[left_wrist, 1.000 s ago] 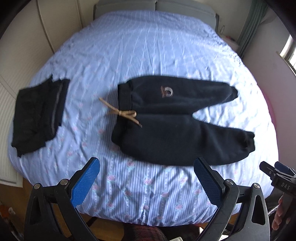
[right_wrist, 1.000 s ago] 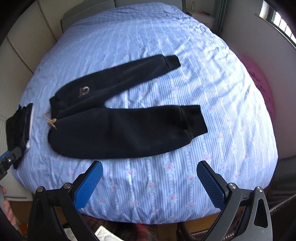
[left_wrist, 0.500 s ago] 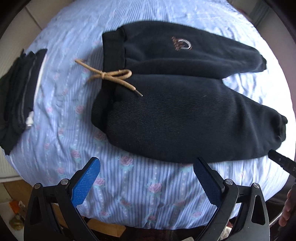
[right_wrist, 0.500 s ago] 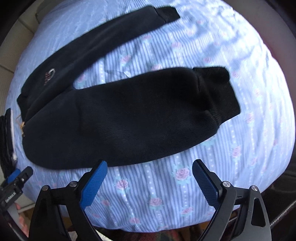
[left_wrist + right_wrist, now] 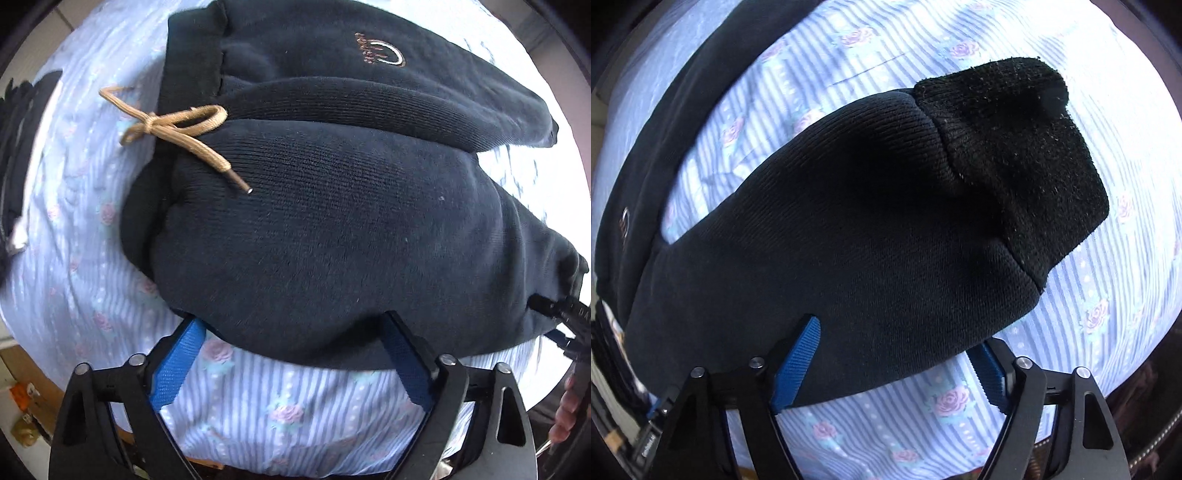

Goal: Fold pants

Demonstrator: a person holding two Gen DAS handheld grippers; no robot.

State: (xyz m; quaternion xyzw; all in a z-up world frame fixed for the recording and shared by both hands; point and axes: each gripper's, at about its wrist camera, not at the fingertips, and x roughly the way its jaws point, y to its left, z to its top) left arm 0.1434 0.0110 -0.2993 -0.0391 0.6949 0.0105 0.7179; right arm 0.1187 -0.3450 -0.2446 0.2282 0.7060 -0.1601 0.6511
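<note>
Dark navy sweatpants (image 5: 332, 229) lie flat on the bed, waistband at left with a tan drawstring (image 5: 177, 129), legs spread to the right. My left gripper (image 5: 291, 332) is open, its blue pads straddling the near edge of the pants by the hip. My right gripper (image 5: 901, 339) is open at the near edge of the near leg (image 5: 868, 240), whose ribbed cuff (image 5: 1019, 162) points up and right. The far leg (image 5: 683, 85) runs along the upper left. The right gripper's tip also shows at the left wrist view's right edge (image 5: 561, 314).
The bed has a blue striped sheet with pink roses (image 5: 288, 406); it also shows in the right wrist view (image 5: 1108, 295). A pile of dark folded clothing (image 5: 18, 147) lies at the bed's left edge. The bed's near edge is just below both grippers.
Both grippers have moved down and forward from above the bed to the near edge of the pants. Their pads now reach the fabric's edge. The pants have not moved.
</note>
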